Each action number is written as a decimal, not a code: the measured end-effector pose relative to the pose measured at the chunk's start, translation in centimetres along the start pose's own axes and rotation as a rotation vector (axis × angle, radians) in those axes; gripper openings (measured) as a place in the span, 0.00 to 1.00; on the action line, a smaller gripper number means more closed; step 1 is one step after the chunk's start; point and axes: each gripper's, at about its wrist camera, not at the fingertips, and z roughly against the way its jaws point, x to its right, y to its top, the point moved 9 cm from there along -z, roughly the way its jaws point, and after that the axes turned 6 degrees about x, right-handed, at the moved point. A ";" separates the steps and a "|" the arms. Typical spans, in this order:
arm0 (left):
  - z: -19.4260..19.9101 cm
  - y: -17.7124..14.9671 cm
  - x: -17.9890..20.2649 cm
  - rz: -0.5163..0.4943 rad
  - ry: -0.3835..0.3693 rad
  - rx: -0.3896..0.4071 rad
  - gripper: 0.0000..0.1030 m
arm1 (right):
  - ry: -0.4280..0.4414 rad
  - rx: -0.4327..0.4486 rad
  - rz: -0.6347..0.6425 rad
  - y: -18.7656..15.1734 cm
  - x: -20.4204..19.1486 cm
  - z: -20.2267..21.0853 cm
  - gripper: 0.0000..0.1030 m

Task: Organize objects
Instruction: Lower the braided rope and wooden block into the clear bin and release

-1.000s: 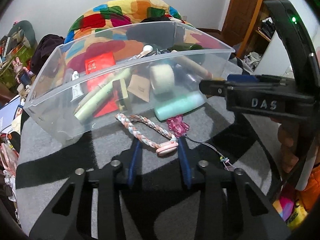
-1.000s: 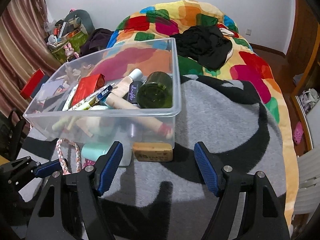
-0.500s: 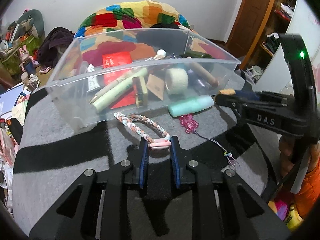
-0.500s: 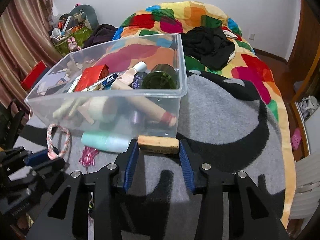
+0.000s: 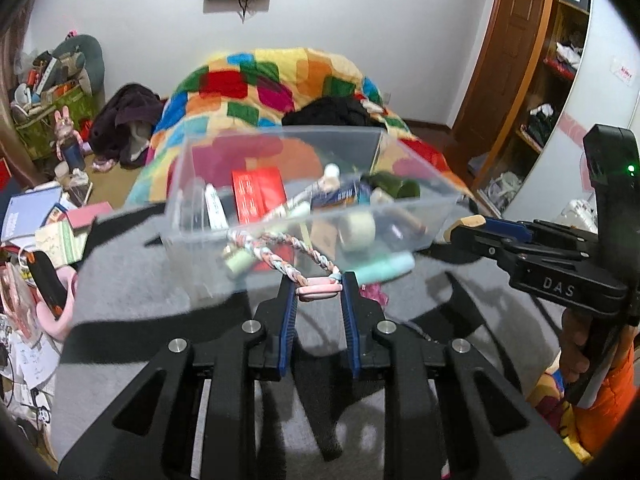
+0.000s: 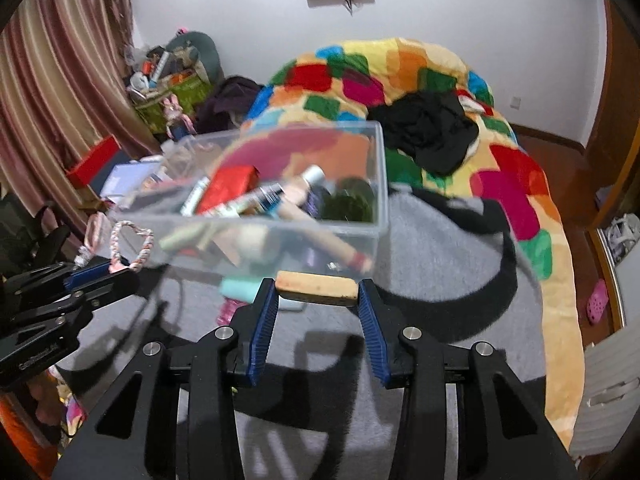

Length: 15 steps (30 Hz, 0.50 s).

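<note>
My left gripper [image 5: 317, 282] is shut on the pink clasp end of a braided pink-and-white rope [image 5: 276, 250], which hangs lifted in front of the clear plastic bin [image 5: 416, 184]. My right gripper [image 6: 317, 288] is shut on a tan wooden block [image 6: 316, 288], held above the grey blanket [image 6: 432, 288]. The bin [image 6: 380, 184] holds several items: a red packet [image 5: 258, 192], tubes, a green jar [image 6: 352, 202]. In the right wrist view the left gripper [image 6: 100, 270] with the rope [image 6: 132, 246] appears at the left. The right gripper [image 5: 466, 228] with the block [image 5: 468, 223] shows at the right of the left wrist view.
A mint-green tube [image 5: 384, 270] and a pink bead charm [image 5: 372, 292] lie on the blanket beside the bin. A patchwork quilt [image 6: 400, 76] with black clothes [image 6: 432, 128] lies behind. Clutter, books and boxes [image 5: 40, 216] crowd the left side. A person's hand [image 5: 576, 340] grips the right tool.
Both grippers closed, the left on the rope's clasp and the right on the wooden block, then both rose with their objects off the blanket.
</note>
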 end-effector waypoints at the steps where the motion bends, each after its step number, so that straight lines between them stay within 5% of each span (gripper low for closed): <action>1: 0.3 0.6 0.0 -0.001 0.002 0.017 0.21 | 0.005 0.015 0.003 0.5 -0.3 0.3 0.36; 9: 0.8 3.8 -1.1 0.010 0.027 0.087 0.21 | 0.034 0.083 0.024 3.8 -2.3 0.9 0.36; 15: -1.4 4.2 -2.5 0.017 0.059 0.057 0.21 | 0.039 0.074 0.030 5.0 -3.2 -0.9 0.36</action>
